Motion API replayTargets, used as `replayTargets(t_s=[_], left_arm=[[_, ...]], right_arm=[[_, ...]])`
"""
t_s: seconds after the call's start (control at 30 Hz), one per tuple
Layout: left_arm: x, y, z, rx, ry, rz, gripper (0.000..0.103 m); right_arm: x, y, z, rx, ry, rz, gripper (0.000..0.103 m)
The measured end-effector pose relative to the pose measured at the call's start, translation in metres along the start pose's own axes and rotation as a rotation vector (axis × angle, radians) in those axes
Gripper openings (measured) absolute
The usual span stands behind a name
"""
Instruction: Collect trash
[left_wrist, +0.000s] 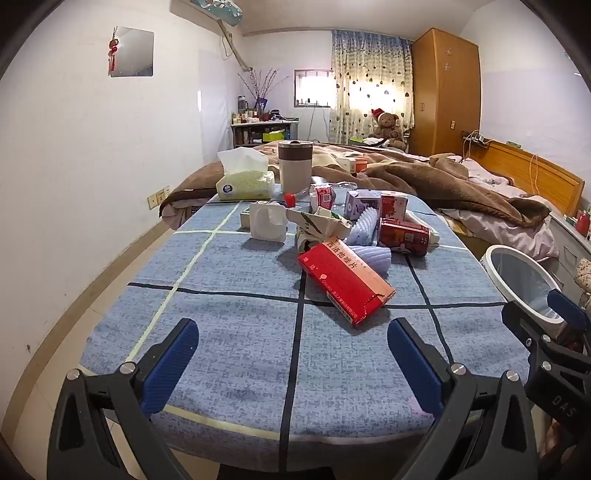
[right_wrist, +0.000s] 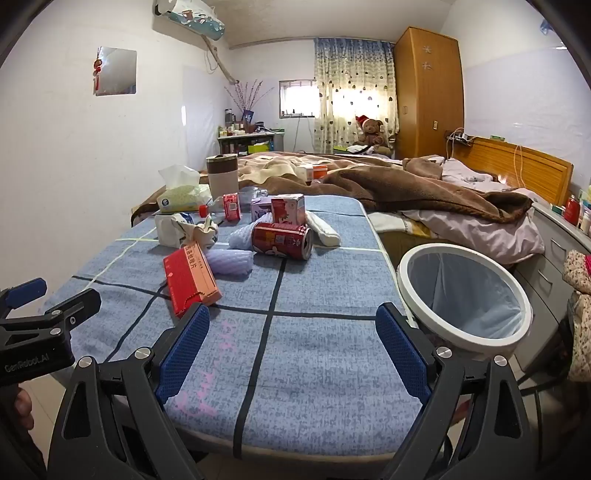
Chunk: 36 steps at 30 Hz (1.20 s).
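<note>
A heap of trash lies on the blue checked tablecloth (left_wrist: 236, 332). It includes a red medicine box (left_wrist: 345, 282) (right_wrist: 192, 278), a red drinks can (left_wrist: 404, 236) (right_wrist: 282, 240) on its side, lilac foam wrap (left_wrist: 371, 254), crumpled paper (left_wrist: 317, 225), a red carton (right_wrist: 288, 208) and a red-capped plastic bottle (left_wrist: 317, 195). My left gripper (left_wrist: 291, 328) hovers open over the near part of the cloth, short of the red box. My right gripper (right_wrist: 293, 310) is open too, with nothing between its fingers. A white-rimmed bin (right_wrist: 476, 338) (left_wrist: 488, 264) with a liner stands off the table's right side.
At the table's far end stand a green tissue box (left_wrist: 245, 184) and a brown and white tumbler (left_wrist: 295, 166). A white tissue pack (left_wrist: 267, 221) sits left of the heap. A bed with a brown blanket (left_wrist: 443, 181) lies beyond, and a grey drawer unit (right_wrist: 550, 258) stands right of the bin.
</note>
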<state>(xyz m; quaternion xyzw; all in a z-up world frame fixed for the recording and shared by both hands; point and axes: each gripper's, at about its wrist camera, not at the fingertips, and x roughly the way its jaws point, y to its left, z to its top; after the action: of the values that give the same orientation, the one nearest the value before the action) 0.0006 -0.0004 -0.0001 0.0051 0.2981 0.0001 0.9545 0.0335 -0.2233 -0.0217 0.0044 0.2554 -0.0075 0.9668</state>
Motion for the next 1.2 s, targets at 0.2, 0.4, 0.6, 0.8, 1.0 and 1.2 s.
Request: replayTargets(t_s=[0.2,0.4,0.6,0.8,1.0,1.2], left_arm=[[-0.001,-0.001,-0.001,-0.006,-0.011,-0.002,0.103],[-0.006,-0.003,-0.001,-0.005,-0.012,-0.005,0.103],[-0.003,0.001,0.002,-0.009,-0.009,-0.01,0.103],[-0.003,0.002,0.0,-0.013,-0.01,-0.016,0.103],[-0.003,0.002,0.0,-0.013,-0.009,-0.016,0.103],[-0.003,0.002,0.0,-0.015,-0.01,-0.015,0.103]], right_arm=[[0.001,0.0,0.0,0.002,0.006,0.0,0.093],[-0.001,-0.001,0.0,0.001,-0.003,0.002,0.093],[0.001,0.002,-0.001,0.0,-0.002,-0.004,0.093],[-0.001,-0.004,0.001,0.0,-0.006,-0.011,0.093],[-0.006,-0.004,0.0,0.004,-0.007,-0.013,0.093],[-0.005,-0.004,0.0,0.004,-0.009,-0.012,0.093]])
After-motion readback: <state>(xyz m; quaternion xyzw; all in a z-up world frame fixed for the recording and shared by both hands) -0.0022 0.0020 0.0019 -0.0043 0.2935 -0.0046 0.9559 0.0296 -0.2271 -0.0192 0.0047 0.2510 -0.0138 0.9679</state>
